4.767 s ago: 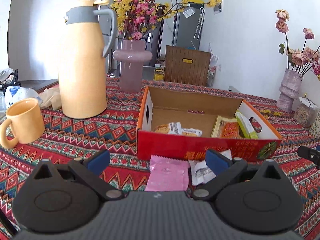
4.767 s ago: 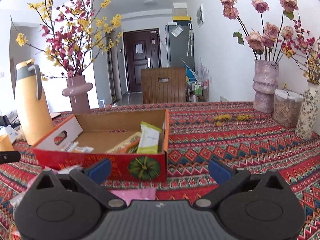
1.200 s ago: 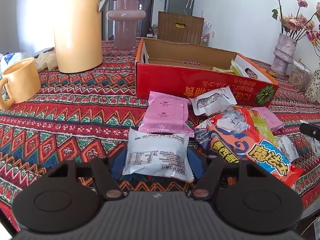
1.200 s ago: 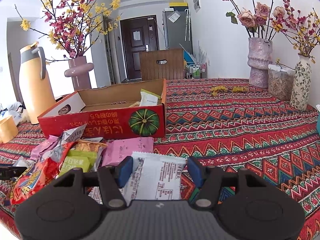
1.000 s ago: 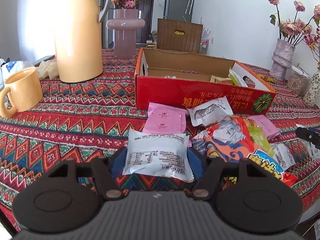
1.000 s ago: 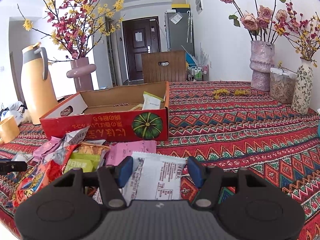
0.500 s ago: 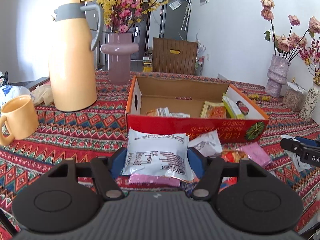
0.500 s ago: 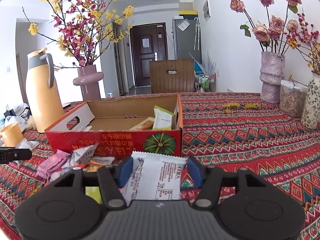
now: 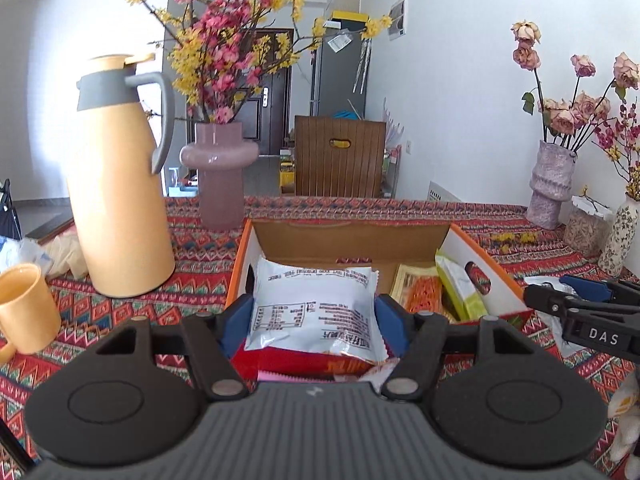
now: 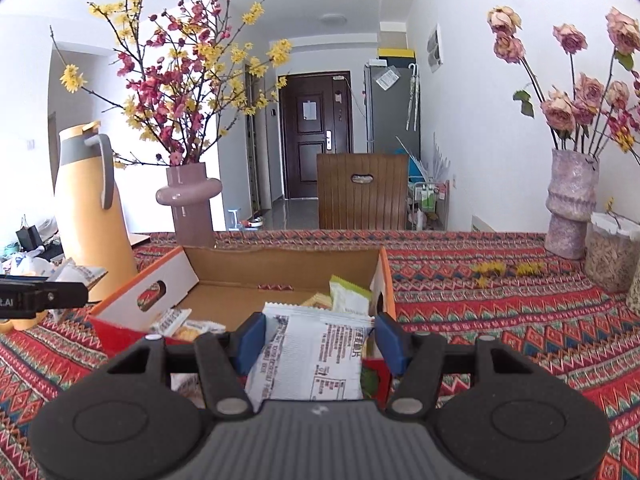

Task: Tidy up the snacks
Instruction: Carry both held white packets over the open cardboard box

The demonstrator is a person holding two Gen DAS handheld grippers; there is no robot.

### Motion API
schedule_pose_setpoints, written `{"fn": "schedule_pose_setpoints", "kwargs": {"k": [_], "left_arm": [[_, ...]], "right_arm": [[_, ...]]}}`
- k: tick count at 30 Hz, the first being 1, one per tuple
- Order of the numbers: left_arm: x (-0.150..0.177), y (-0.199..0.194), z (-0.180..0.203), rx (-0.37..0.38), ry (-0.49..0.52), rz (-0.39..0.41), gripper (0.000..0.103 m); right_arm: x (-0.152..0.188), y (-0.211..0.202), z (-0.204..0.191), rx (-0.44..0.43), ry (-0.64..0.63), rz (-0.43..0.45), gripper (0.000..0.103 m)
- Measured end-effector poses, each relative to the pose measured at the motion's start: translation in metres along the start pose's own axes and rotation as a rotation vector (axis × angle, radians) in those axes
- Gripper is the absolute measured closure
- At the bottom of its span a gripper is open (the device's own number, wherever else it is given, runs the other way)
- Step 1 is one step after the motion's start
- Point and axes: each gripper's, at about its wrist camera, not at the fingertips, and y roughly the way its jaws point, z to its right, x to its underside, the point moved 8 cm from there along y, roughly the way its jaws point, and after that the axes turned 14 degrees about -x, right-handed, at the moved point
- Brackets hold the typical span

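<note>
My left gripper [image 9: 314,316] is shut on a puffy white snack packet [image 9: 316,312], held above the near wall of the open red cardboard box [image 9: 500,276]. Inside that box lie a yellow-orange packet [image 9: 420,292] and a green packet [image 9: 460,288]. My right gripper [image 10: 320,338] is shut on a flat white snack packet [image 10: 316,360], raised over the right near corner of the same box [image 10: 168,276]. The right gripper's tip [image 9: 580,312] shows at the right edge of the left wrist view, and the left gripper's tip [image 10: 44,294] shows at the left edge of the right wrist view.
A tall yellow thermos [image 9: 116,184] and a yellow mug [image 9: 24,308] stand left of the box. A mauve vase with blossoms [image 9: 218,172] stands behind it. Dried-rose vases [image 10: 570,208] and a jar [image 10: 610,252] line the right. A patterned red cloth [image 10: 500,300] covers the table.
Both grippers rose and moved forward toward the box with their white packets held. The loose pile of snacks in front of the box has dropped out of sight below them.
</note>
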Motion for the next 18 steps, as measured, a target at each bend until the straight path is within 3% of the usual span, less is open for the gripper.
{"fn": "schedule_pose_setpoints", "kwargs": {"k": [10, 18], "left_arm": [[-0.025, 0.029, 0.014, -0.031, -0.005, 0.014, 0.035], [-0.025, 0.066, 0.020, -0.055, -0.027, -0.034, 0.035]], "right_arm": [[-0.027, 0.041, -0.003, -0.021, -0.032, 0.008, 0.044], [-0.029, 0.076, 0.000, -0.038, -0.025, -0.018, 0.044]]}}
